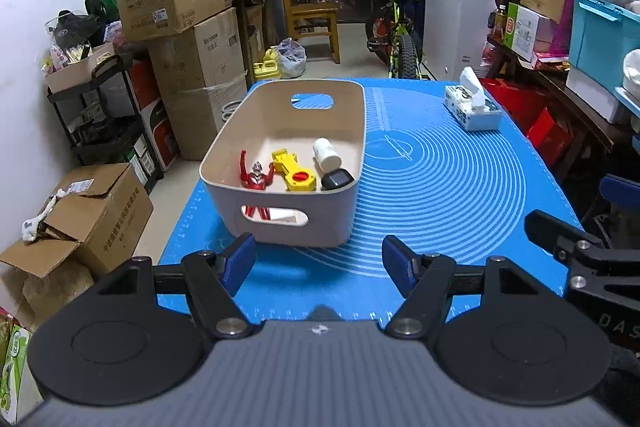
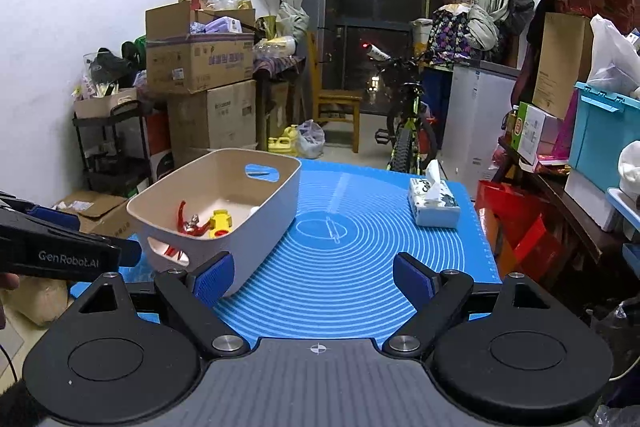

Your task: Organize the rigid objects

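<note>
Bin [image 1: 288, 227]: rigid plastic, light, I judge; I'd grip by handle cutout [image 1: 274, 218]. Left gripper [image 1: 318, 261], right gripper [image 2: 314, 277]: wide, empty.

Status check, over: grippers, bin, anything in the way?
Left gripper open, empty. Right gripper open, empty. Beige plastic bin holds red figure, yellow toy, white bottle, black block. Tissue pack off right, clear.

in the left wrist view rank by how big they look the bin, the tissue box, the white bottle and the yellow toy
1. bin
2. tissue box
3. yellow toy
4. white bottle

The last two look close; the toy seems slightly larger.
</note>
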